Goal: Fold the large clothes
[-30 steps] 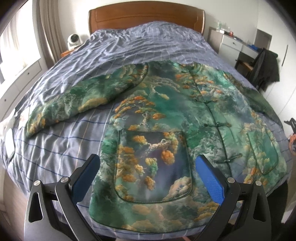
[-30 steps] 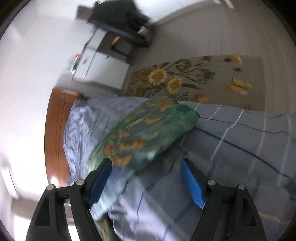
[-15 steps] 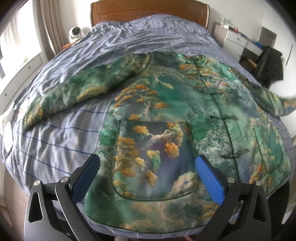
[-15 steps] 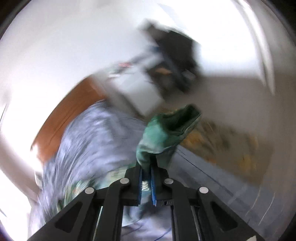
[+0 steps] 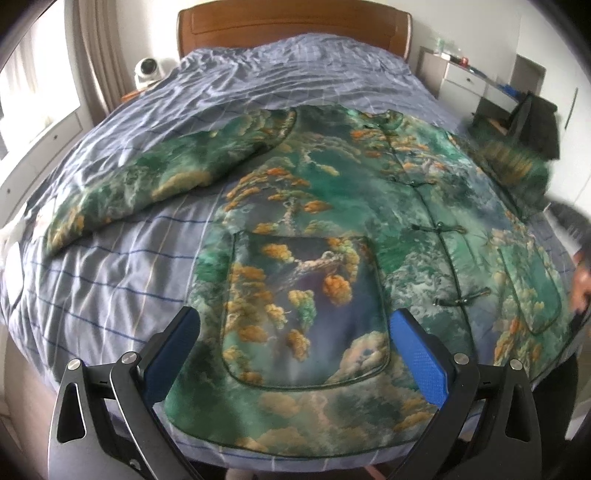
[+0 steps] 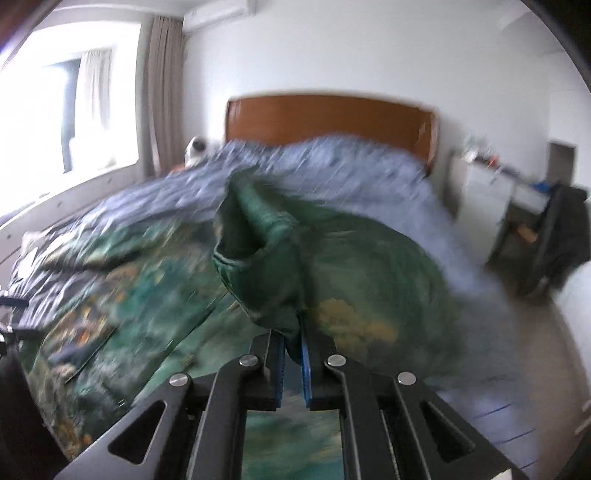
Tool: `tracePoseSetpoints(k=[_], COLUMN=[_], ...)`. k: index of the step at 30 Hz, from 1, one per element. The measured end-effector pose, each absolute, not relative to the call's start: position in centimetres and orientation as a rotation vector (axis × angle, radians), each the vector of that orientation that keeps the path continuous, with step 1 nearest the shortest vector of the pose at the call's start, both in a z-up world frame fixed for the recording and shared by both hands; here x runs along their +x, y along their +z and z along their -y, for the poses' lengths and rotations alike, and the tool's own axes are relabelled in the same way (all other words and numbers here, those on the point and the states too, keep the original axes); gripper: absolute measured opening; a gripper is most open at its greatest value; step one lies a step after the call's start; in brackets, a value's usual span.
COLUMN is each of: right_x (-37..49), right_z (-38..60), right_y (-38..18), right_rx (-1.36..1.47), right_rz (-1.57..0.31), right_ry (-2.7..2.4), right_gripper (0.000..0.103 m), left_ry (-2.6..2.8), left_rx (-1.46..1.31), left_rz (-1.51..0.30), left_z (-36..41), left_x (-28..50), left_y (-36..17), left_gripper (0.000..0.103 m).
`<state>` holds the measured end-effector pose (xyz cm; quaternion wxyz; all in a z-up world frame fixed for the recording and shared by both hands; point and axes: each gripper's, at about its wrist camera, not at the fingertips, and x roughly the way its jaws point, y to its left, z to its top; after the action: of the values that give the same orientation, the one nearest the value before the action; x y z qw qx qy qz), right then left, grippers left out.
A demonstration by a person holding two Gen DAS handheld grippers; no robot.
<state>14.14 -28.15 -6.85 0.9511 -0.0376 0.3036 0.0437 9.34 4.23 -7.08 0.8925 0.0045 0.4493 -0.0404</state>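
Note:
A green jacket (image 5: pixel 332 221) with orange tree prints lies face up on the bed, front buttoned, one sleeve (image 5: pixel 155 184) spread out to the left. My left gripper (image 5: pixel 295 354) is open and empty, hovering above the jacket's hem and big patch pocket. My right gripper (image 6: pixel 292 350) is shut on the cuff of the other sleeve (image 6: pixel 266 251) and holds it lifted above the jacket body. That raised sleeve shows blurred at the right in the left wrist view (image 5: pixel 517 166).
The bed (image 5: pixel 110 280) has a blue striped cover and a wooden headboard (image 5: pixel 295 29). A white camera (image 5: pixel 147 72) stands at the back left. A white dresser (image 5: pixel 465 81) and a chair with dark clothes (image 5: pixel 535 122) stand to the right.
My right gripper closed on the right sleeve's cuff, lifted it off the bed's edge and swung it over the jacket. My left gripper stayed open, drifting slightly closer to the jacket.

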Motion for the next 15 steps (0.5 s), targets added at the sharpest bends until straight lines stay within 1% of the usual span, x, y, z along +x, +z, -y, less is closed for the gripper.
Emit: tracePoseSetpoints(k=[5,8,9,10,12,15], right_x=[13.5,12.8,12.6,12.1,10.7,8.0], right_z=[24.5,24.4,24.0,24.0,24.1,23.7], right_y=[-13.2,-14.9,-15.5,-15.9,-15.8,-15.3], right_rx=[-0.141,-0.15,-0.149,-0.138,-0.104,-0.116], right_rz=[-0.752,-0.802,-0.82,-0.844,-0.871,-0.864], right_ry=[0.108,0.085,0.09,0.111,0.167,0.179], right_gripper=[0.007,0.013,0.026,0.049,0.067,0.067], left_ry=[-0.1,-0.158,-0.199,-0.247,-0.376,-0.574], left_rx=[0.023,0.024,0.011,-0.006,-0.05,-0.122], left_rz=[-0.936,-0.95,-0.958,-0.968,-1.006,-1.057], left_z=[-4.1,-3.1,-2.6,-2.1,-0.6,2.7], left_x=[9.5,10.0,10.3,10.6,11.8,14.1], left_y=[-7.4,-7.7,-7.7,-7.7,-7.7,-7.5], left_gripper=[0.103,0.103,0.103,0.103,0.103,0.103])
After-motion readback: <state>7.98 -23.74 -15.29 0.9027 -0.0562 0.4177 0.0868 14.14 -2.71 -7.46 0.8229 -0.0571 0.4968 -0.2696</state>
